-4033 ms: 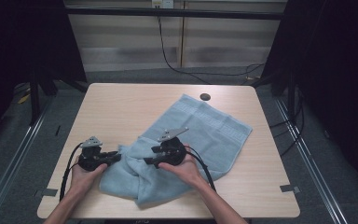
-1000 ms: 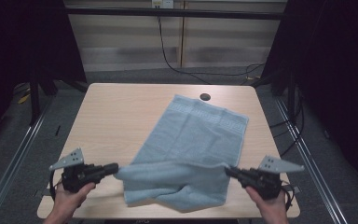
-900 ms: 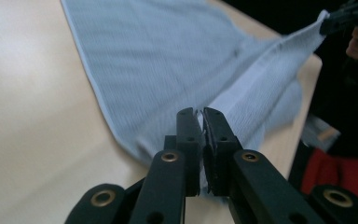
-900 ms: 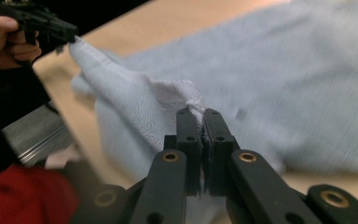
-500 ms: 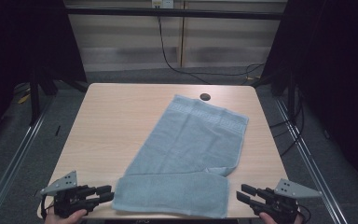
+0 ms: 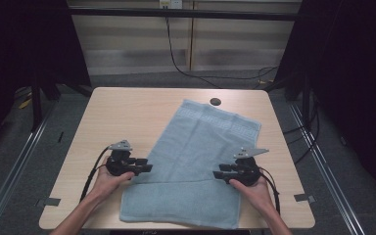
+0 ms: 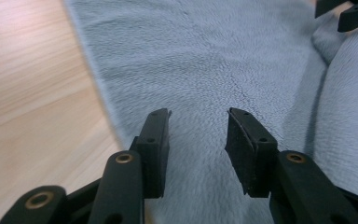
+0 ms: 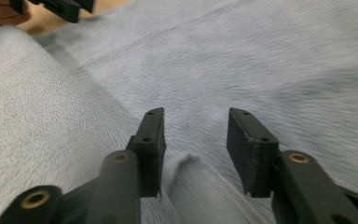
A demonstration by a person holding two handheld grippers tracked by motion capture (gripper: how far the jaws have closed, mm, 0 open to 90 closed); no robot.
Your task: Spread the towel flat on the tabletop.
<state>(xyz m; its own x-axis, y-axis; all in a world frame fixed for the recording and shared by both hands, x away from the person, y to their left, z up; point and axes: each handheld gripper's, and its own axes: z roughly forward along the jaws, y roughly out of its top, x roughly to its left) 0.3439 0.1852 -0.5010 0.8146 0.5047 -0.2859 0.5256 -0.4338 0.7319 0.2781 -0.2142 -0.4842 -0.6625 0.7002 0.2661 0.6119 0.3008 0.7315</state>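
towel [image 6: 196, 161] – between grippers | left gripper [image 6: 144, 165] agape, just opening | right gripper [image 6: 220, 174] agape, fold seemingly loose between jaws

From my remote seat, the towel's [image 6: 196, 161] near edge runs off-frame (gripper views blur its weave close up).

No readable text, labels, brands, nos. or signs anywhere. Towel [image 6: 196, 161] is plain blue, w/ just a woven band pattern toward its 12 o'clock end, no lettering. Table [image 6: 127, 112] is bare wood grain, no markings; the dark round spot at 12 o'clock near its far edge carries no print.
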